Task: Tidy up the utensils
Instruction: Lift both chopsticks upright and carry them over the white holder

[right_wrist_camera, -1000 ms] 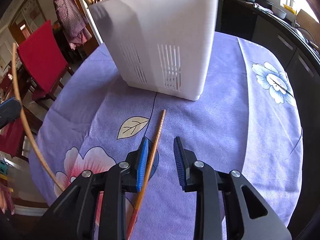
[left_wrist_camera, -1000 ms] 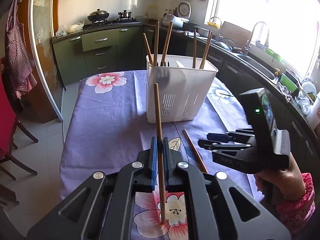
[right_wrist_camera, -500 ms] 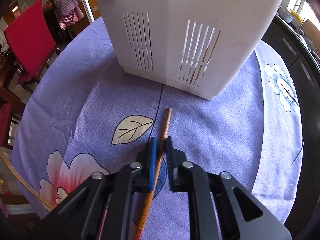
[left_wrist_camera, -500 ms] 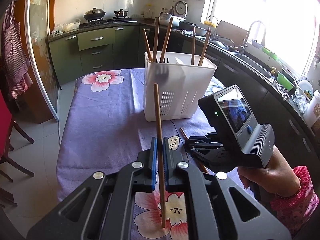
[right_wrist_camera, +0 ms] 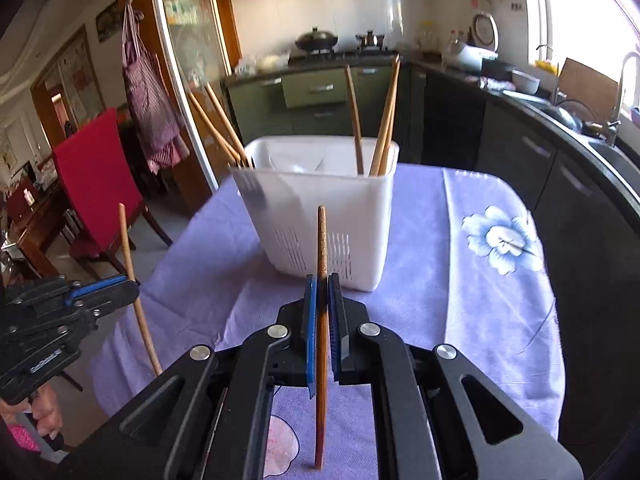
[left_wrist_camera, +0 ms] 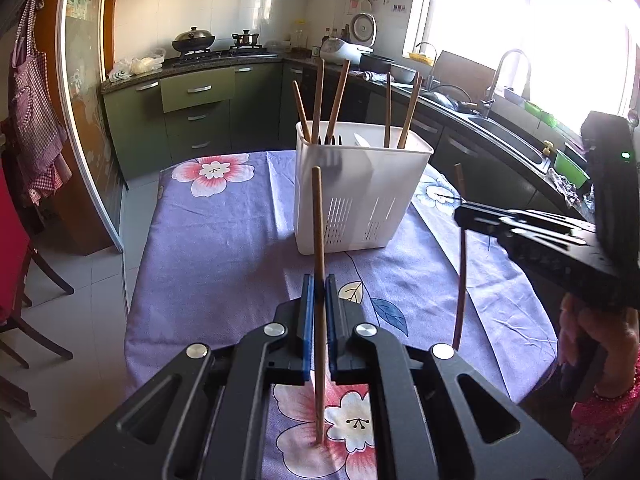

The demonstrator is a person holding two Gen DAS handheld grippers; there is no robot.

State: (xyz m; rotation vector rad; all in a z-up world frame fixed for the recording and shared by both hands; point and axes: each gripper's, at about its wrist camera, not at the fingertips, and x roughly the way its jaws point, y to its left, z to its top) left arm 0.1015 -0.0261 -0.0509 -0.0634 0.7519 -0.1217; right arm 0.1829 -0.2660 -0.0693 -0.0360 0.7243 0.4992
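A white slotted utensil holder [left_wrist_camera: 362,196] stands mid-table and holds several wooden chopsticks; it also shows in the right wrist view [right_wrist_camera: 320,216]. My left gripper [left_wrist_camera: 319,284] is shut on a wooden chopstick [left_wrist_camera: 319,240], held upright above the cloth in front of the holder. My right gripper [right_wrist_camera: 322,284] is shut on another chopstick [right_wrist_camera: 321,248], also upright, lifted off the table. In the left wrist view the right gripper [left_wrist_camera: 460,212] hangs at the right with its chopstick [left_wrist_camera: 461,280]. In the right wrist view the left gripper [right_wrist_camera: 128,282] is at the left.
The table wears a purple flowered cloth [left_wrist_camera: 224,248]. A red chair [right_wrist_camera: 96,176] stands at the table's left side. Dark green kitchen cabinets [left_wrist_camera: 192,112] and a counter with a sink [left_wrist_camera: 508,136] run behind and along the right.
My right gripper closed on the chopstick lying on the cloth and lifted it upright off the table. My left gripper still holds its chopstick, pulled slightly back.
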